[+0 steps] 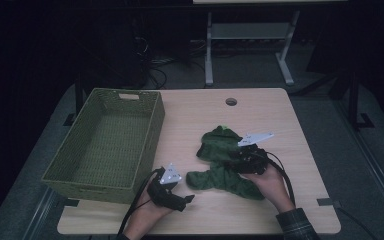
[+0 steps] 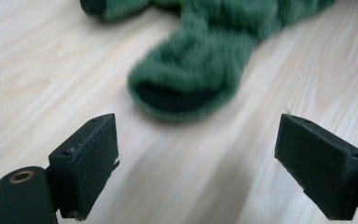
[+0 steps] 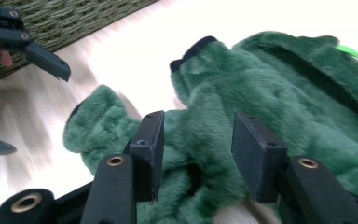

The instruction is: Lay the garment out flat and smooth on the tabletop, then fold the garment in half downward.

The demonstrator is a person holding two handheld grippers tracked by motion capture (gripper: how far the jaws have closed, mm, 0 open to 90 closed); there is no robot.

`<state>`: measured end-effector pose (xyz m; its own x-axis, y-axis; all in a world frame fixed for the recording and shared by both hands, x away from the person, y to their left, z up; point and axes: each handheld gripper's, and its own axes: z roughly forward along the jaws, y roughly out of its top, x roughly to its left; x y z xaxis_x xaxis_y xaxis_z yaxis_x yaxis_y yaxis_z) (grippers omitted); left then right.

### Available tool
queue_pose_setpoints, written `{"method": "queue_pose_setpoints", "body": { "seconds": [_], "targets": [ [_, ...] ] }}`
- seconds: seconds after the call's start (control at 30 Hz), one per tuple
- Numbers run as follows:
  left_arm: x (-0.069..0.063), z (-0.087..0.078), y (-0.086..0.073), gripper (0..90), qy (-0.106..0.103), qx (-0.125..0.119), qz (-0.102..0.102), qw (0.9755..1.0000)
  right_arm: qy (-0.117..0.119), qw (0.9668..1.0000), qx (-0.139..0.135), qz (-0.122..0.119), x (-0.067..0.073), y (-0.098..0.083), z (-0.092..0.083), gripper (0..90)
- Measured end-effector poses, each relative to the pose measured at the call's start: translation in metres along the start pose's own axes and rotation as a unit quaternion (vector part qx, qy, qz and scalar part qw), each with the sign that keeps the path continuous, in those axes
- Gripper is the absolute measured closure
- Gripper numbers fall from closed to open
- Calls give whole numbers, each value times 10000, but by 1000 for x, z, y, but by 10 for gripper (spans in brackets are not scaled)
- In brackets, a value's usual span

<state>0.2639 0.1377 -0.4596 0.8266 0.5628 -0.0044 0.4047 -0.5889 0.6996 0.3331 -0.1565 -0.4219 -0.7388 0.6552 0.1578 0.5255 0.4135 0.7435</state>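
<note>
Sweater [image 1: 223,161] on worktop [image 1: 280,120]; right gripper [image 3: 198,154] fingers grasping its fleece; left gripper [image 2: 198,163] fingers released, sleeve cuff at 12 o'clock, apart.

Each hand carries a black two-jaw gripper. The left gripper [image 1: 187,199] bears a grey three-cornered plate with small dark holes on top, and a black cable trails from its rear. The right gripper [image 1: 240,156] has the same plate and cable. Its jaws end in blocky black pads [image 3: 150,148] — brass-ringed screw holes sit behind them. A dark plaid sleeve [image 1: 296,225] covers the right forearm.
</note>
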Motion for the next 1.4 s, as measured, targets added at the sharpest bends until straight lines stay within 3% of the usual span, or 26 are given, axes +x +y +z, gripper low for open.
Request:
{"method": "queue_pose_setpoints", "body": {
  "seconds": [0.3, 0.5, 0.97, 1.3, 1.4],
  "targets": [
    [-8, 3, -15, 126, -25, 154, 78, 9998, 213, 9996, -7, -178, 19, 5, 6, 601],
    [-6, 5, -20, 123, -97, -133, 129, 9998, 309, 9988, -16, -372, 37, 9, 14, 645],
    [-5, 4, -21, 129, -132, -140, 169, 9997, 675, 9950, 107, -723, 78, 13, 43, 687],
    [-5, 4, -21, 129, -123, -133, 174, 9997, 745, 9915, 317, -1023, 93, 9, 66, 703],
    [-5, 4, -21, 129, -128, -132, 173, 9997, 715, 9923, 403, -926, 92, 5, 72, 704]
  ]
}}
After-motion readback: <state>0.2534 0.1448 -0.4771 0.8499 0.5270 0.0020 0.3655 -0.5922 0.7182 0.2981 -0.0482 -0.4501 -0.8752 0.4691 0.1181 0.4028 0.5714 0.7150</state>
